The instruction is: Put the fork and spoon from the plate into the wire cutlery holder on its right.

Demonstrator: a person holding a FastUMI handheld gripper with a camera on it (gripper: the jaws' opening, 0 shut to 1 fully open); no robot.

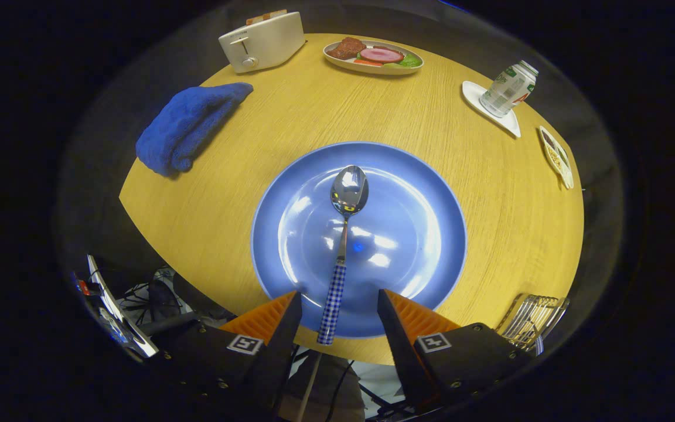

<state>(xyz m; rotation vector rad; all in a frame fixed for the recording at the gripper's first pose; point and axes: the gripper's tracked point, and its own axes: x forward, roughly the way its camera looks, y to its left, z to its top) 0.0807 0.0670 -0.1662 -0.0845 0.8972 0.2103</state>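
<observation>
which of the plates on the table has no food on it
The big round blue plate just ahead of the hand-held gripper: only a spoon lies on it, between the open fingers. The oval plate beyond holds food.

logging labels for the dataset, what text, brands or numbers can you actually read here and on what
Bottle on the white coaster: green print and a large red mark on its label, too blurred to read.
Toaster: no readable print.
Square black-and-white marker on the tool: a code pattern, no letters.
The tool is open, its fingers either side of the spoon handle on the blue plate.
</observation>
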